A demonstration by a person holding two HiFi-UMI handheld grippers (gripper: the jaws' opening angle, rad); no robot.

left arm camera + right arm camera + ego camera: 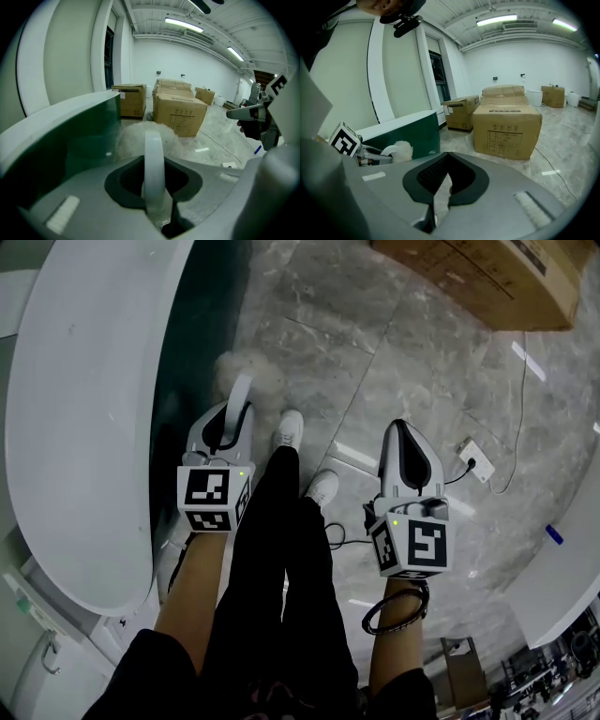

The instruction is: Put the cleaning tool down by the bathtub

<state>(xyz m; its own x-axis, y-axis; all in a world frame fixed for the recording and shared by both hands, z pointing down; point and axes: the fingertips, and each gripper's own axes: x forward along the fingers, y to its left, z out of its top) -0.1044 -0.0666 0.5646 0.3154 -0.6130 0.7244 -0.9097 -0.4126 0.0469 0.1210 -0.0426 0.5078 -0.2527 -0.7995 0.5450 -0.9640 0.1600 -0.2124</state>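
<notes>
Left gripper (229, 420), cleaning tool (242, 387) head-forward

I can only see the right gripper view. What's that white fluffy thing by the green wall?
Observer: A cleaning tool; in the left gripper view the left gripper is shut on its white handle.
Operator: And the green wall?
Observer: The head view shows it is the dark side of a white oval bathtub.
Operator: Is the fluff on the floor?
Observer: The head view shows it low beside the bathtub, ahead of the person's white shoes; contact I cannot tell.
</notes>
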